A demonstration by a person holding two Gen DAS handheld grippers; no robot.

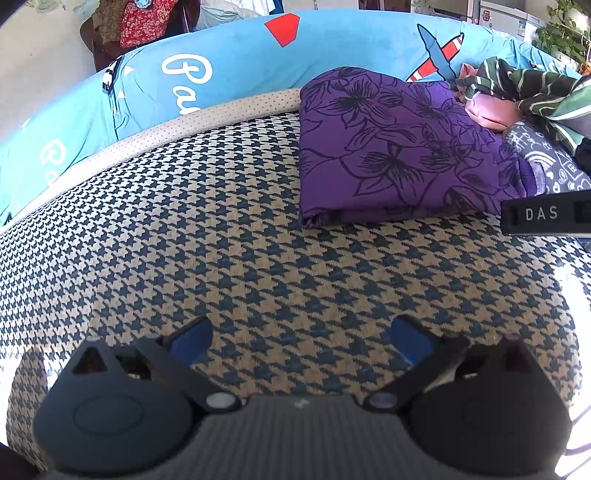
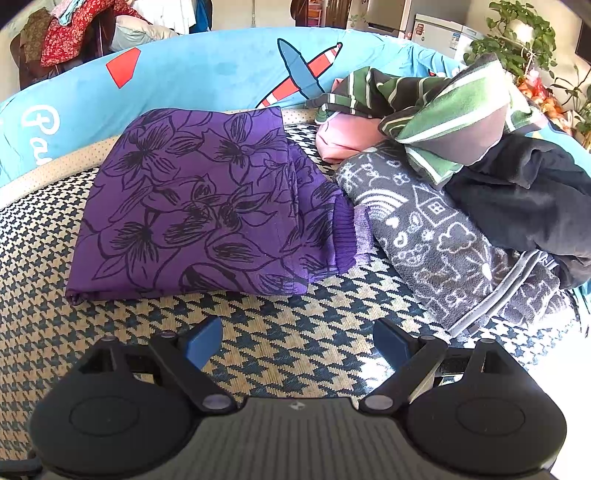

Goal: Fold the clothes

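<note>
On the houndstooth mat (image 2: 258, 354) just beyond my empty, spread left gripper (image 1: 301, 341) and right gripper (image 2: 297, 341), the purple floral garment (image 2: 199, 203) lies folded, while I judge the rumpled pile (image 2: 461, 177) at its right still awaits folding.

We're over a houndstooth mat (image 1: 229, 236), with a blue cushion (image 2: 207, 77) curving along its far edge. Behind that we can see a plant (image 2: 517, 37), a white appliance (image 2: 439, 33) and red floral fabric (image 1: 147, 22) hanging up.
</note>
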